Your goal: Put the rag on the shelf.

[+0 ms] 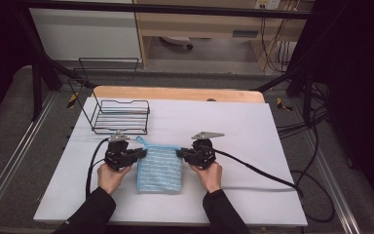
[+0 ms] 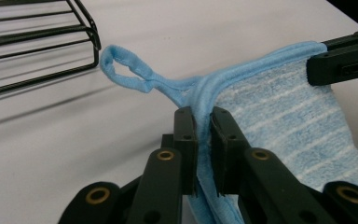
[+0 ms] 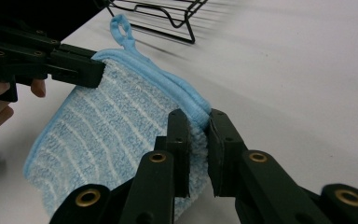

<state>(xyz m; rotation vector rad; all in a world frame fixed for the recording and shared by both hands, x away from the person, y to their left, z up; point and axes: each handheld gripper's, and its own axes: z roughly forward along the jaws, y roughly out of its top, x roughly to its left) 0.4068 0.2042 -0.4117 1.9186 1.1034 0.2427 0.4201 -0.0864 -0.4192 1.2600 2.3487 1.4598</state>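
High view shows the blue towel (image 1: 159, 168) folded on the white table (image 1: 253, 146), near my edge, with its far edge lifted between my two grippers. At its far left corner a hanging loop (image 1: 141, 141) points toward the wire rack (image 1: 121, 117), which stands just beyond it, apart from the cloth.

My left gripper (image 2: 203, 122) is clamped down on the thick hem close to the loop, the jaws nearly together with the doubled edge squeezed between them. My right gripper (image 3: 199, 125) has the opposite corner of the same hem, jaws pinched on it the same way.

What worries me is the bite on each side: only the hem is caught, at the jaw tips. If I pull the grippers apart too hard or lift unevenly, I'd expect one corner to slip free and the towel to swing from the other side. The loop could also snag the rack if I carry the cloth forward low.
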